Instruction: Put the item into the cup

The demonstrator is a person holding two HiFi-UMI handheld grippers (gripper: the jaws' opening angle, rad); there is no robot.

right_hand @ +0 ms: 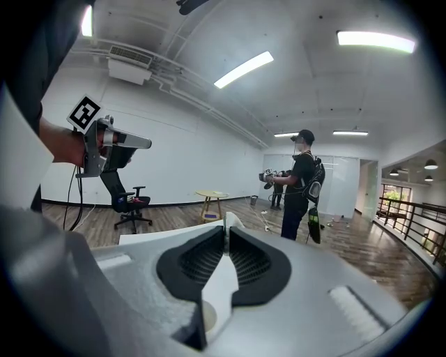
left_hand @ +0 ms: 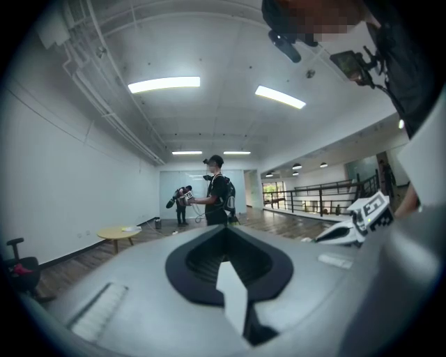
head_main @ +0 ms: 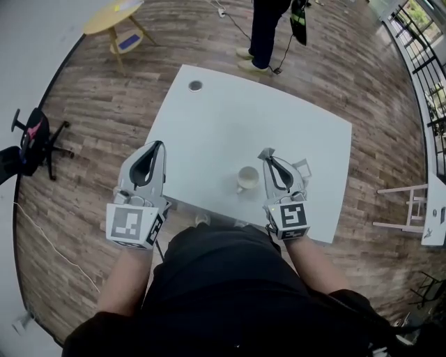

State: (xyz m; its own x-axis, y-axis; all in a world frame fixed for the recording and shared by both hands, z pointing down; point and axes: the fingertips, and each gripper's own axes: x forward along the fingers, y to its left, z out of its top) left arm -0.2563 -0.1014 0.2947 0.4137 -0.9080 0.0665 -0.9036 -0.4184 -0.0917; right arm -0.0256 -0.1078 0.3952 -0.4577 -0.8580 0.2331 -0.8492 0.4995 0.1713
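Note:
A white cup (head_main: 247, 178) stands on the white table (head_main: 230, 118) near its front edge. Just right of the cup, my right gripper (head_main: 267, 155) is shut on a small white item (head_main: 265, 151) that sticks out past its tips. The right gripper view has that item (right_hand: 230, 222) pinched between the dark pads, with the cup's rim (right_hand: 206, 316) showing below through the gap. My left gripper (head_main: 159, 145) hovers over the table's left edge, well left of the cup. In the left gripper view its jaws (left_hand: 224, 229) meet at the tips with nothing between them.
A person (head_main: 265, 31) stands at the table's far side with cables on the floor nearby. A round cable hole (head_main: 195, 85) is in the table's far left corner. A yellow side table (head_main: 111, 17), an office chair (head_main: 31, 139) and a white stand (head_main: 411, 202) sit on the wooden floor.

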